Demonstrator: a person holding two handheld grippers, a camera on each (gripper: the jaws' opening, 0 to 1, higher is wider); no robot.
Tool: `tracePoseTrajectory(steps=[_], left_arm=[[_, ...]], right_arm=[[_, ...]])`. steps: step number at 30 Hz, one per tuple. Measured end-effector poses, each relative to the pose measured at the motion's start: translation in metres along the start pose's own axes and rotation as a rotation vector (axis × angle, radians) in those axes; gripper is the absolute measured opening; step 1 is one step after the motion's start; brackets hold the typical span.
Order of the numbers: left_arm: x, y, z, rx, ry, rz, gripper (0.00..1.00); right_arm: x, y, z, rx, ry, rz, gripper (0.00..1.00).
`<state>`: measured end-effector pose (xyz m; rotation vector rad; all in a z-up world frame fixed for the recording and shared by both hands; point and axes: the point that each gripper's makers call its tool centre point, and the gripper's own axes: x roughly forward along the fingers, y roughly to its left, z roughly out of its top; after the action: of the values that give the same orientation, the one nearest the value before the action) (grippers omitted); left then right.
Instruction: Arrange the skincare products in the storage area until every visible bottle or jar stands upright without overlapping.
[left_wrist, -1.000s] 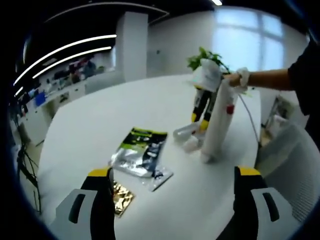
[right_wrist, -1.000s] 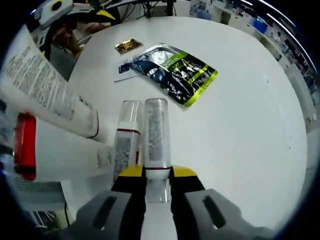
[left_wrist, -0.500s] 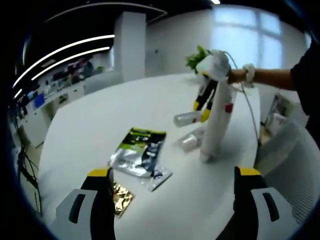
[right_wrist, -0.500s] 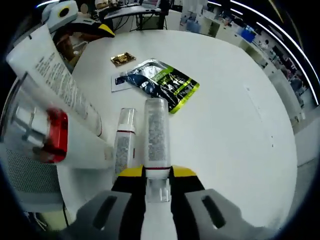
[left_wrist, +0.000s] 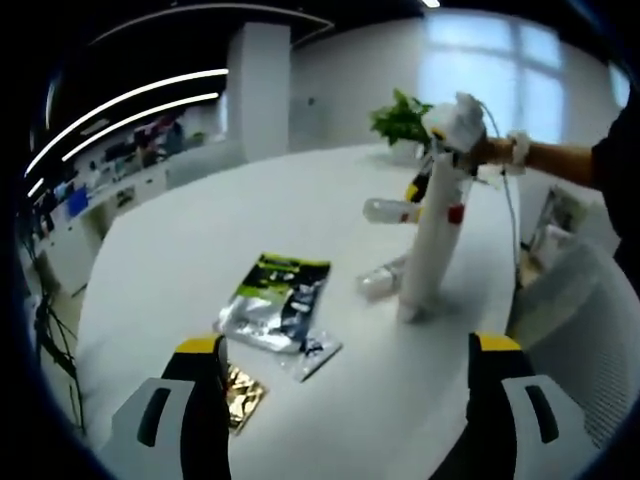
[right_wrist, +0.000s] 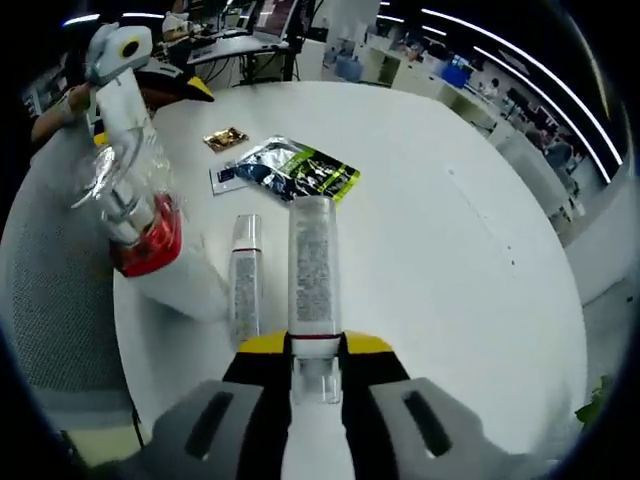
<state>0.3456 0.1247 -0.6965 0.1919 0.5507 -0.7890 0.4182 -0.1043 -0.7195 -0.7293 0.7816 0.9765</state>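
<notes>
right tool clamped on clear-capped tube, tall white bottle alongside; left tool wide, empty

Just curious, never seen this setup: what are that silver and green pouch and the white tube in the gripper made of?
The pouch looks like shiny foil laminate: its silver face creases and glints. The tube clamped in the right gripper seems smooth white plastic with a clear cap, though plastic is my guess.

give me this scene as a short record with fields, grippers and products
right gripper: shut on a clear-capped white tube, held lengthwise above the table
left gripper: open, holding nothing
tall white tube with red band: standing upright on the white round table
second small white tube: lying flat on the table
black and green foil pouch: lying flat
small gold sachet: lying flat
</notes>
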Motion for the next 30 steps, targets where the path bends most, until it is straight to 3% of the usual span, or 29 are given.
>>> tracePoseTrajectory(steps=[12,23,27,30], left_arm=[[0.001,-0.004,-0.002,0.029,0.018,0.0,0.97],[0.001,-0.01,-0.003,0.036,0.021,-0.019,0.97],[0.001,-0.013,0.0,0.035,0.004,-0.032,0.97],[0.001,-0.026,0.011,0.038,-0.042,-0.085,0.97]], right_arm=[[-0.028,0.013,-0.025,0.091,-0.037,-0.044,0.17],[-0.055,0.033,-0.031,0.193,-0.128,-0.083,0.17],[-0.065,0.042,-0.029,0.228,-0.179,-0.088,0.17],[-0.072,0.05,-0.029,0.237,-0.191,-0.092,0.17]])
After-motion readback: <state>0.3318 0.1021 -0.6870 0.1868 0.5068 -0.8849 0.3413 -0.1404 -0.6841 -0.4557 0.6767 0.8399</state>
